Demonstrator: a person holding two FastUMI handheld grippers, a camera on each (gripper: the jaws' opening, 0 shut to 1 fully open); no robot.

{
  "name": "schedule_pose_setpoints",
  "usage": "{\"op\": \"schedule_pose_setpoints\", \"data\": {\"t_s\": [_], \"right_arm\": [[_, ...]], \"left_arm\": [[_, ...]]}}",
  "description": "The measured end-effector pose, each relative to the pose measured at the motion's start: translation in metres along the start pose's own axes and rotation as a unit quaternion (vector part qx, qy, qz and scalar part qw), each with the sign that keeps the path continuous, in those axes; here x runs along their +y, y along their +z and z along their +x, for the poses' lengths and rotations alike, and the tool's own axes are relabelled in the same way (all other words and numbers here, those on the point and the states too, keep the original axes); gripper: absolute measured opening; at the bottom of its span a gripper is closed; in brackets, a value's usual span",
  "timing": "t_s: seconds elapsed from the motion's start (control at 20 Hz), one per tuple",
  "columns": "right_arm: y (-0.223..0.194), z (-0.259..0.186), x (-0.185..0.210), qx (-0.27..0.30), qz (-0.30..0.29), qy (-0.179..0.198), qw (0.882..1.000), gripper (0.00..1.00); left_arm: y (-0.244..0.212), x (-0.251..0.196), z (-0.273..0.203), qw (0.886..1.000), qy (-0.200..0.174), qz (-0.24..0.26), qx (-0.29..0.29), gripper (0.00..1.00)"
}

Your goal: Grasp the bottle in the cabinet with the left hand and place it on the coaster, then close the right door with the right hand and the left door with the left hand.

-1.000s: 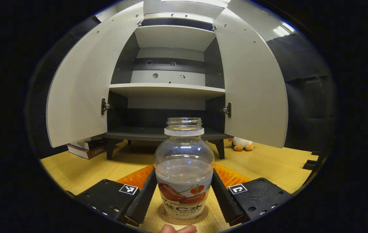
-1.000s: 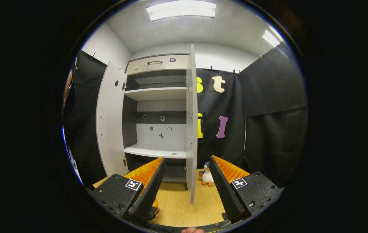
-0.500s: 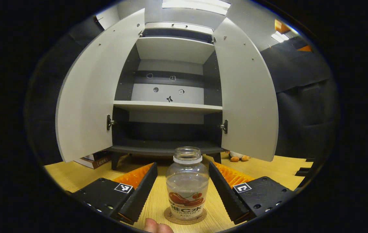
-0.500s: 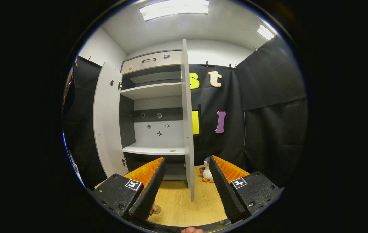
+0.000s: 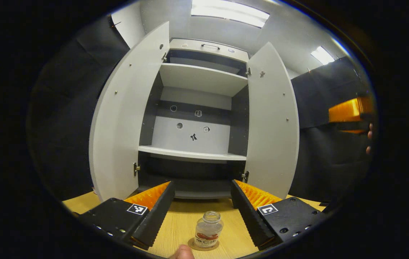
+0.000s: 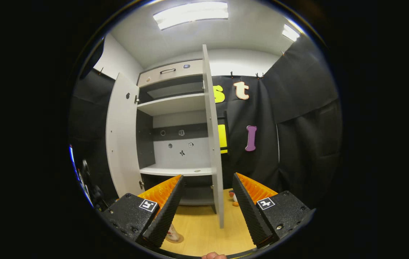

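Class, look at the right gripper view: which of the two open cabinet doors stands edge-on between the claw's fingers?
The right door: a thin edge-on strip. The left door shows its broad face, off to the side.

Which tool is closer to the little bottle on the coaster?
Left. The left tool hangs open just above the bottle on its coaster; the right tool faces the right door's edge.

The clear, capless bottle (image 5: 208,229) with a red fruit label stands upright on the round coaster (image 5: 203,245). Behind it, the cabinet's left door (image 5: 125,118) and right door (image 5: 271,122) both hang wide open.
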State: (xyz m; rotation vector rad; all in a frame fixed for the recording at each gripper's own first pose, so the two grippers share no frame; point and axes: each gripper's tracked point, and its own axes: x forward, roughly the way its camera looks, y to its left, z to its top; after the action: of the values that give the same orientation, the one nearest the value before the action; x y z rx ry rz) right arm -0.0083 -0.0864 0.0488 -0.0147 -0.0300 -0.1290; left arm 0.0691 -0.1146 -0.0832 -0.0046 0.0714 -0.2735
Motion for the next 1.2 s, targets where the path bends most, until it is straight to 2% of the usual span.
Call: {"op": "schedule_pose_setpoints", "data": {"t_s": [0.05, 0.1, 0.15, 0.2, 0.35, 0.55, 0.7, 0.8, 1.05, 1.2], "right_arm": [[-0.004, 0.004, -0.001, -0.001, 0.007, 0.001, 1.000, 0.82], [-0.010, 0.006, -0.002, 0.000, 0.013, 0.003, 1.000, 0.82], [-0.014, 0.008, -0.003, 0.003, 0.017, 0.007, 1.000, 0.82], [-0.019, 0.010, -0.004, 0.007, 0.017, 0.011, 1.000, 0.82], [-0.020, 0.013, -0.014, 0.011, 0.008, 0.011, 1.000, 0.82], [0.017, 0.028, -0.035, -0.009, 0.004, 0.013, 1.000, 0.82], [0.069, 0.049, -0.056, -0.035, 0.024, 0.022, 0.999, 0.82], [0.093, 0.073, -0.087, -0.041, 0.034, -0.002, 0.999, 0.82], [0.105, 0.142, -0.118, -0.018, 0.041, 0.003, 0.999, 0.82], [0.103, 0.168, -0.121, -0.015, 0.060, 0.008, 0.998, 0.82]], "left_arm": [[0.006, -0.001, -0.004, 1.000, -0.005, 0.000, 0.005, 0.94], [0.010, 0.000, -0.010, 1.000, -0.005, -0.001, 0.012, 0.95], [0.013, 0.001, -0.016, 1.000, -0.002, -0.005, 0.015, 0.99], [0.016, 0.002, -0.022, 1.000, 0.003, -0.010, 0.018, 0.95], [0.024, 0.015, -0.032, 0.999, 0.042, -0.007, 0.012, 0.95], [0.031, 0.017, -0.032, 0.998, 0.061, -0.014, 0.008, 0.95], [0.026, 0.022, -0.037, 0.996, 0.084, -0.002, 0.021, 0.95], [0.024, 0.021, -0.041, 0.996, 0.091, 0.001, 0.022, 0.95], [0.025, 0.023, -0.049, 0.993, 0.117, 0.008, 0.016, 0.95], [0.018, 0.025, -0.047, 0.991, 0.131, 0.005, 0.027, 0.95]]}}
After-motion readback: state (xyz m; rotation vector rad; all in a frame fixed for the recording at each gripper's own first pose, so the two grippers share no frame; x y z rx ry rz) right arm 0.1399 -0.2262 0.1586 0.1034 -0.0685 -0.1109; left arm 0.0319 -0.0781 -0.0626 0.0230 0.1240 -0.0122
